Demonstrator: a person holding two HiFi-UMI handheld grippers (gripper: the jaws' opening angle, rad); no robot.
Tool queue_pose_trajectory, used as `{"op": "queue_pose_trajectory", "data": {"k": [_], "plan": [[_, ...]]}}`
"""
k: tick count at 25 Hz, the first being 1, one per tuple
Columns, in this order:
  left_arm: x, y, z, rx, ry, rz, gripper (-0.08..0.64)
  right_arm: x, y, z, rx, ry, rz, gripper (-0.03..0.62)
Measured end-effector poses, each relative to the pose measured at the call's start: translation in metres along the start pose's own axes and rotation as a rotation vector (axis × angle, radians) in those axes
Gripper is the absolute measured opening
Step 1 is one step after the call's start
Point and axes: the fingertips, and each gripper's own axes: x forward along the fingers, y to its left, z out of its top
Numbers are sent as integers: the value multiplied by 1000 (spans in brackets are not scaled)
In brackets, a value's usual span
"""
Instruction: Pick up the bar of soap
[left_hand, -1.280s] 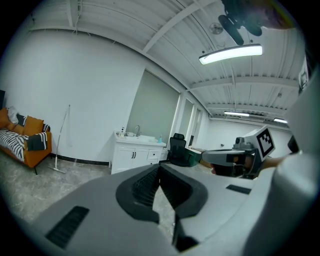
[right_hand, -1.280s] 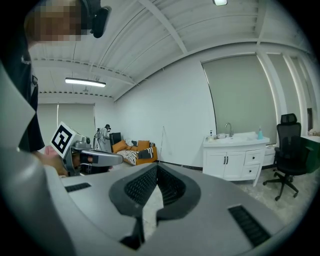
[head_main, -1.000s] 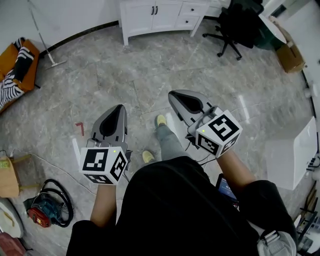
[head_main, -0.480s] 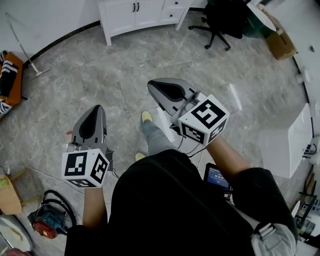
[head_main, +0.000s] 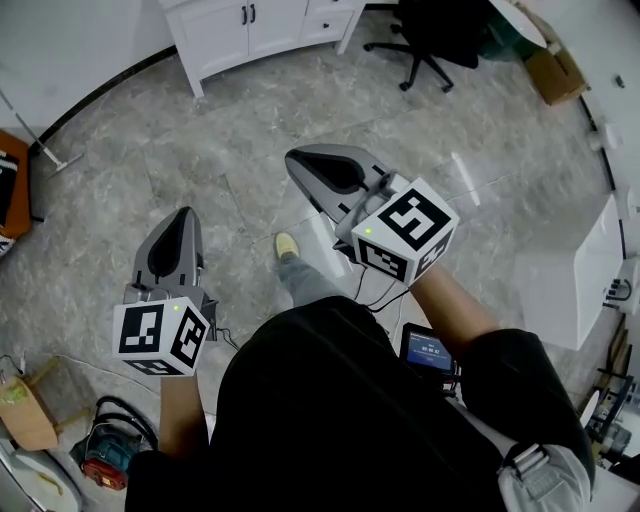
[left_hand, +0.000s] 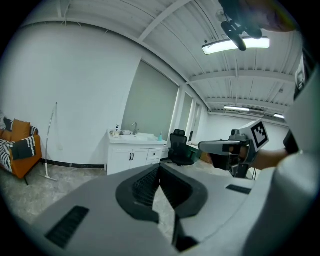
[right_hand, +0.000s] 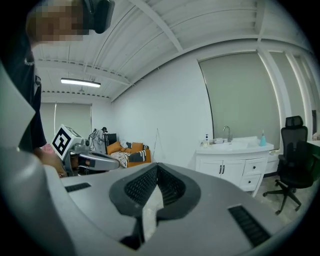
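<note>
The person stands on the grey stone floor (head_main: 250, 150) with one gripper in each hand. In the head view the left gripper (head_main: 184, 212) is at 8 o'clock; its jaws are closed together with nothing between them. The right gripper (head_main: 293, 158), near the centre, is also closed and carries nothing. A white sink cabinet (head_main: 250, 25) stands at 11 o'clock and a black office chair (head_main: 430, 30) at 1 o'clock. A blue bottle (right_hand: 262, 139) stands on the cabinet top. I cannot make out the bar of soap in any view.

Empty tongs (left_hand: 159, 170) together, vanity (left_hand: 131, 154) beyond
</note>
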Motion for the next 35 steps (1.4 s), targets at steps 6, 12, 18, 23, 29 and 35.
{"op": "queue_pose_trajectory", "data": {"k": [6, 12, 18, 23, 29, 35], "plan": [[38, 9, 9, -1, 21, 8, 9, 15, -38, 6, 9, 3, -2, 8], [76, 11, 19, 8, 43, 16, 9, 29, -76, 10, 18, -2, 8, 8], [114, 14, 32, 11, 47, 29, 9, 41, -115, 16, 32, -11, 10, 8], [137, 26, 45, 9, 41, 65, 9, 60, -139, 18, 42, -17, 42, 8], [159, 35, 57, 5, 35, 100, 9, 79, -163, 26, 47, -38, 81, 8], [165, 39, 61, 7, 33, 124, 9, 89, -174, 28, 56, -48, 96, 8]]}}
